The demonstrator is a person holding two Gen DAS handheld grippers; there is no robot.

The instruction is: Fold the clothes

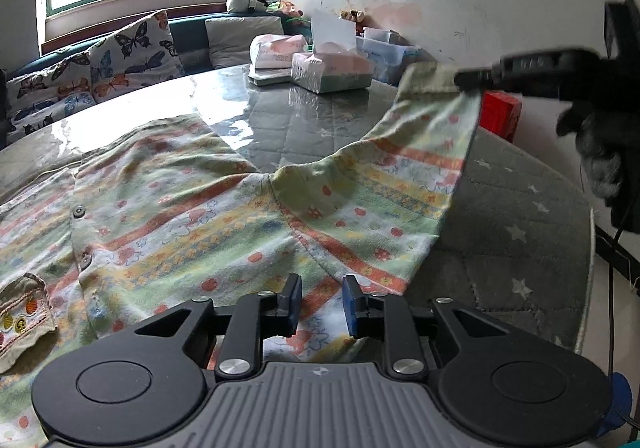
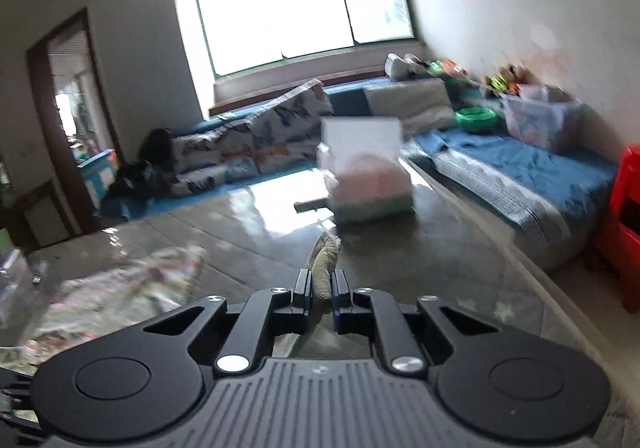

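1. Left wrist view: a striped, flower-printed shirt (image 1: 192, 216) lies spread on the glass-topped table (image 1: 304, 116), filling the near and left part of it.
2. The left gripper (image 1: 322, 302) hovers just above the shirt's near edge; its jaws stand apart with nothing between them.
3. One sleeve (image 1: 416, 160) is lifted off the table toward the far right, and the right gripper (image 1: 474, 79) pinches its cuff there, held by a gloved hand (image 1: 600, 152).
4. Beyond the shirt, at the far side of the table, stands an open tissue pack (image 1: 332, 70) with a white tissue sticking up from it; a second soft pack (image 1: 278, 50) lies just left of it.
5. Behind the tissue pack, by the wall, is a clear plastic box (image 1: 384, 44); what is in it cannot be made out.
6. Right wrist view, blurred: the right gripper (image 2: 321, 286) has its jaws closed on the bunched pale cuff (image 2: 325, 268), which sticks out in front of them.
7. The rest of the shirt (image 2: 104, 288) lies on the table (image 2: 240, 232) to the left of the gripper.
8. The tissue pack (image 2: 368, 184) stands on the table beyond the cuff, with a tissue standing out of its top.
9. Far right of the tissue pack, on a blue-covered bench, a clear box (image 2: 538, 120) holds colourful items too blurred to name, and a green bowl (image 2: 476, 118) sits beside it.
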